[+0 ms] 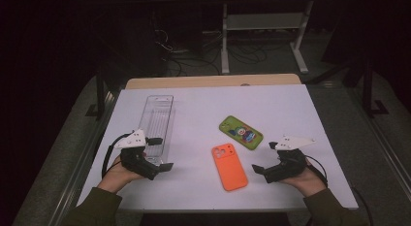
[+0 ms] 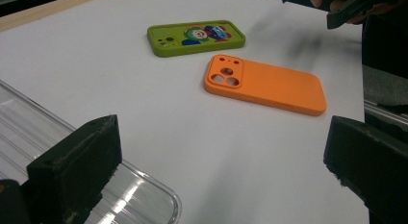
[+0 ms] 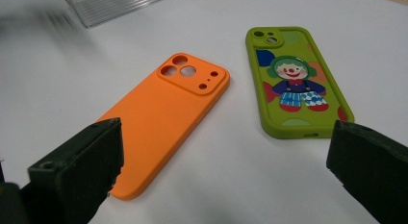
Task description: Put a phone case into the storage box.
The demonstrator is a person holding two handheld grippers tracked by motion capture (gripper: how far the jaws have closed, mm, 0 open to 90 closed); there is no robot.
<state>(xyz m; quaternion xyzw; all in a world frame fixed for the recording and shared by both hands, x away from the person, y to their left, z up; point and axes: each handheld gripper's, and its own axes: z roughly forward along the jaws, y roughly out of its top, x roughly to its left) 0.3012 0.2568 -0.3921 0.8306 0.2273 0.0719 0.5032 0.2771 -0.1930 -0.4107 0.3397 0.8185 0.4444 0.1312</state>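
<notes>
An orange phone case [image 1: 229, 166] [image 2: 263, 84] [image 3: 166, 118] lies back up on the white table [image 1: 203, 114]. Beside it, farther back and to the right, lies a green case with a clown picture [image 1: 241, 132] [image 2: 195, 37] [image 3: 295, 82]. A clear plastic tray [image 1: 158, 123] [image 2: 57, 152] [image 3: 110, 4] stands lengthwise at the left. My left gripper [image 1: 161, 154] [image 2: 221, 171] rests over the tray's near end, jaws wide apart and empty. My right gripper [image 1: 265, 158] [image 3: 226, 171] sits right of the orange case, jaws wide apart and empty, facing both cases.
A wooden strip [image 1: 213, 81] edges the table's far side. Beyond it, on the dark floor, stand a white metal frame [image 1: 264, 32] and loose cables [image 1: 194, 56]. Grey side rails [image 1: 87, 153] run along the table's left.
</notes>
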